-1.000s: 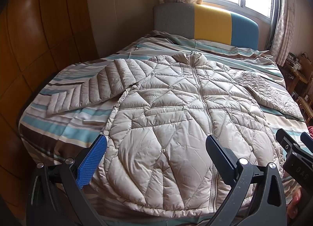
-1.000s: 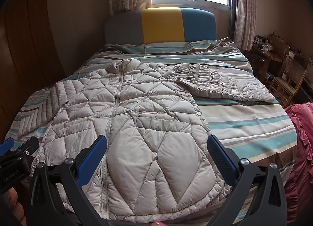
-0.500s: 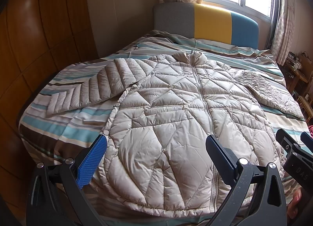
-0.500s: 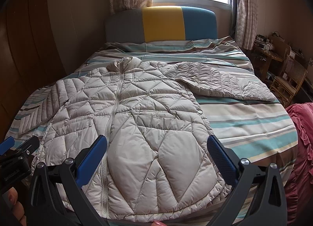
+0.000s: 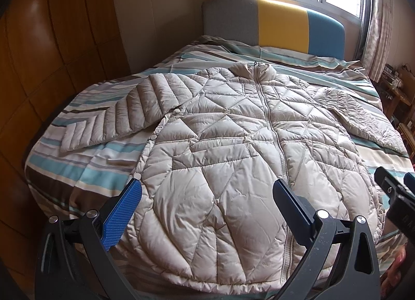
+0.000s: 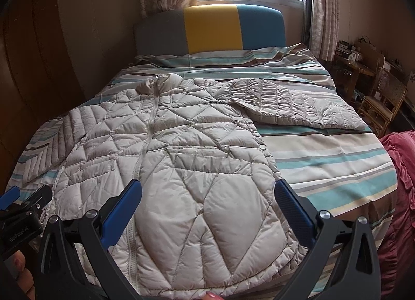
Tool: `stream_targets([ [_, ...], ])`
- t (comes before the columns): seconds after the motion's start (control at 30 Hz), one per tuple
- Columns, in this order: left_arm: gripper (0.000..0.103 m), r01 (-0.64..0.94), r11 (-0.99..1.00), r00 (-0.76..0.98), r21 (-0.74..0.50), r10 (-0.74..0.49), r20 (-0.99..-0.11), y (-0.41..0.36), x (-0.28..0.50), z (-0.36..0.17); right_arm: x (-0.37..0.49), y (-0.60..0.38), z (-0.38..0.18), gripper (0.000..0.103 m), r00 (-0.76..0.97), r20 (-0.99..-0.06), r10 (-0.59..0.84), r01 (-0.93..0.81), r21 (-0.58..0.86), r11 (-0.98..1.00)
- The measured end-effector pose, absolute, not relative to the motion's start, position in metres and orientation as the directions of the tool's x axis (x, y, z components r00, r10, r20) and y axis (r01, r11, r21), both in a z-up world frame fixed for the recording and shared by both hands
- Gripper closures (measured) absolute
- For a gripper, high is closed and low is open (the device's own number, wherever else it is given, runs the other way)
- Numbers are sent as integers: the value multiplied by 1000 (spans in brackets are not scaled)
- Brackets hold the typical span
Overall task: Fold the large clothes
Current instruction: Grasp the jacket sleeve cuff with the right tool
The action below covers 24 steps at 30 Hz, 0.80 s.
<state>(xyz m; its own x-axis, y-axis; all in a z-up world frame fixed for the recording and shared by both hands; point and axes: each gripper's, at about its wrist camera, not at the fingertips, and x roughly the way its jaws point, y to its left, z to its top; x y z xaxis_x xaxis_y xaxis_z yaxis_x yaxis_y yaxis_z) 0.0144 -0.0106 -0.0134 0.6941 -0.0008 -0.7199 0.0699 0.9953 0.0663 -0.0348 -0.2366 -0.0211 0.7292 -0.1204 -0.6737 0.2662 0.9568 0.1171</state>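
A beige quilted puffer jacket (image 5: 233,160) (image 6: 181,165) lies flat and zipped on the striped bed, collar toward the headboard, both sleeves spread out. Its left sleeve (image 5: 122,116) reaches toward the bed's left edge, and its right sleeve (image 6: 298,105) lies across the stripes. My left gripper (image 5: 207,201) is open above the jacket's lower hem, holding nothing. Over the hem's right half, my right gripper (image 6: 207,201) hangs open and empty too. Each gripper shows at the edge of the other's view.
The striped bedspread (image 6: 337,160) covers the bed below a grey, yellow and blue headboard (image 6: 212,27). Wooden wardrobe panels (image 5: 39,66) stand along the left. A rattan chair (image 6: 384,103), a cluttered side table and red fabric (image 6: 399,196) are on the right.
Both grippers have drifted slightly back and up from the bed, so the jacket sits a little lower and farther in view. Nothing was grasped.
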Motion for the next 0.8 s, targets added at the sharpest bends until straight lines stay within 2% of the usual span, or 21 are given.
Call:
stream_targets([
  [0.27,3,51,993,681,110,46,-731,-9,43,-32,-13,-270,-39,2,756,-643,-121,255,119,959],
  [0.33,3,40,996,673,76,30,-739,-3,55,-38,-4,-281,-48,2,751,-648,-128,261,114,959],
  [0.5,3,-9,1000,649,-3,4,-761,11,84,-53,22,-332,-77,2,673,-709,-208,378,88,921],
  [0.7,3,-35,997,645,67,73,-761,14,123,-72,42,-419,-105,2,605,-718,-344,546,60,836],
  [0.8,3,-62,996,621,66,90,-778,22,142,-81,49,-464,-117,2,584,-729,-358,611,103,785],
])
